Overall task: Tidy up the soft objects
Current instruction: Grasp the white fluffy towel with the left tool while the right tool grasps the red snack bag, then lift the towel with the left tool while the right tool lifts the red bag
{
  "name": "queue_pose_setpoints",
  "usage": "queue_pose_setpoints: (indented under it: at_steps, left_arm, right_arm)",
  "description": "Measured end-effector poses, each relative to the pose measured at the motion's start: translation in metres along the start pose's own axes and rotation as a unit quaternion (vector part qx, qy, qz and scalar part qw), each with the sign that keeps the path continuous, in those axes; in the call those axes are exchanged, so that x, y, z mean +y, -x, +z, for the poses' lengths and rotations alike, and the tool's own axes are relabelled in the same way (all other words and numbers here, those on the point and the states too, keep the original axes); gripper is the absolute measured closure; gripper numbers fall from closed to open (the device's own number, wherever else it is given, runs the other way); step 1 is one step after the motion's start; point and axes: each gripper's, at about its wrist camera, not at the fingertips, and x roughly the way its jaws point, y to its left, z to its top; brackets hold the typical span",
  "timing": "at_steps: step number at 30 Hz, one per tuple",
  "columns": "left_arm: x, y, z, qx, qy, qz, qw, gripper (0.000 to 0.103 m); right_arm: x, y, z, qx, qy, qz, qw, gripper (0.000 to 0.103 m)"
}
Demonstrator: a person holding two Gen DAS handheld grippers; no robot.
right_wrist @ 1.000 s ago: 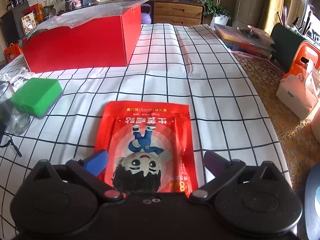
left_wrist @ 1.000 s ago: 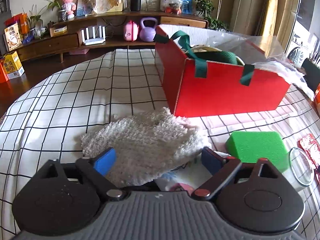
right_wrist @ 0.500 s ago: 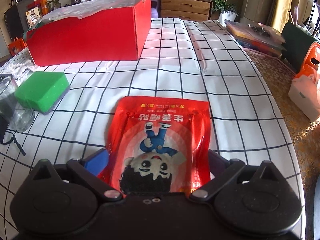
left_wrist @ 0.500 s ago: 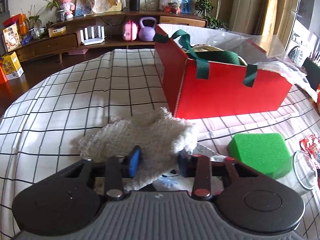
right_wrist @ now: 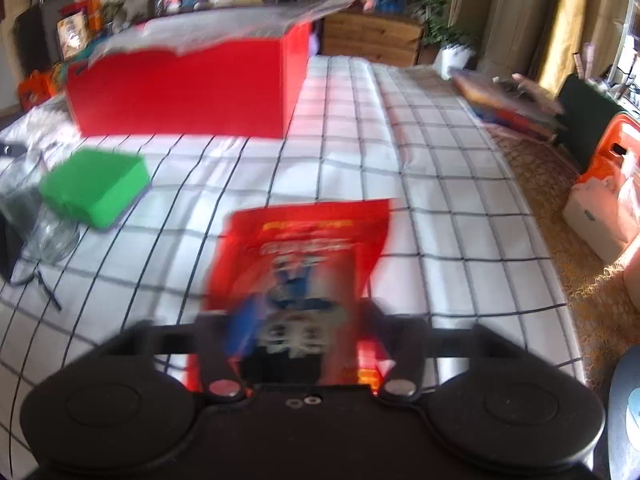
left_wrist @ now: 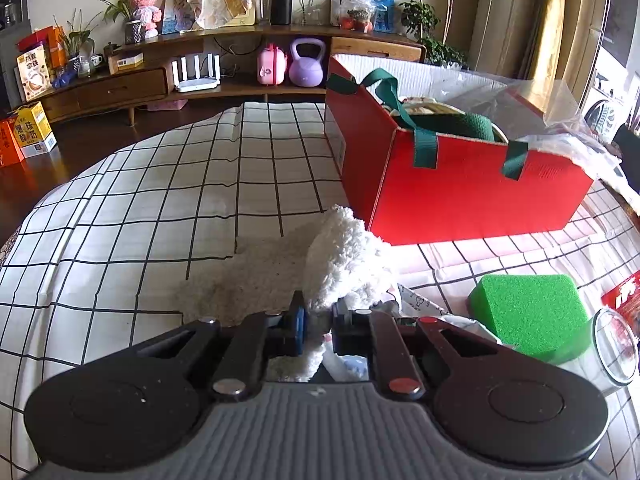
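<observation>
My left gripper (left_wrist: pixel 318 320) is shut on a fluffy white cloth (left_wrist: pixel 340 256), which bunches up between the pads while its left part lies flat on the checked tablecloth. The red box (left_wrist: pixel 460 196) with green handles stands just beyond it. My right gripper (right_wrist: pixel 300 324) is shut on the near end of a red snack pouch (right_wrist: pixel 312 240) with a cartoon figure; the pouch tilts up off the cloth. This view is blurred by motion. A green sponge (left_wrist: pixel 532 312) lies to the right of the white cloth and also shows in the right wrist view (right_wrist: pixel 94 188).
A clear glass (left_wrist: pixel 616 344) stands beside the sponge, also in the right wrist view (right_wrist: pixel 56 232). Crumpled clear plastic (left_wrist: pixel 532 96) drapes over the box's far side. A printed packet (left_wrist: pixel 424 308) lies under the white cloth. Books (right_wrist: pixel 508 100) lie at the table's right edge.
My left gripper closed on the white cloth and pulled it up into a bunch. My right gripper closed on the red pouch and lifted its near end; that view became blurred.
</observation>
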Motion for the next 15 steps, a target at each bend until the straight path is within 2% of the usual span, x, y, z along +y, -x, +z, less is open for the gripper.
queue_pose_setpoints:
  at_steps: [2, 4, 9, 13, 15]
  left_arm:
    - [0.0005, 0.0025, 0.0006, -0.004, 0.003, -0.002, 1.0000, 0.092]
    - [0.0009, 0.0041, 0.0011, -0.005, 0.005, -0.004, 1.0000, 0.092]
    - [0.0006, 0.0067, 0.0020, -0.006, 0.003, -0.004, 1.0000, 0.092]
    - [0.0014, 0.0071, 0.0029, -0.006, 0.005, -0.004, 1.0000, 0.092]
    - [0.0014, 0.0071, 0.0028, -0.006, 0.005, -0.004, 1.0000, 0.092]
  right_arm:
    - [-0.0047, 0.0010, 0.0030, 0.003, -0.006, 0.009, 1.000, 0.068]
    - [-0.0017, 0.0013, 0.0018, 0.001, 0.010, 0.005, 1.000, 0.068]
    - [-0.0022, 0.0018, 0.0033, 0.005, 0.008, 0.017, 1.000, 0.070]
    - [-0.0010, -0.0036, 0.0043, 0.021, 0.010, 0.027, 0.999, 0.061]
    - [-0.0001, -0.0050, 0.0057, 0.027, 0.008, 0.019, 0.999, 0.036]
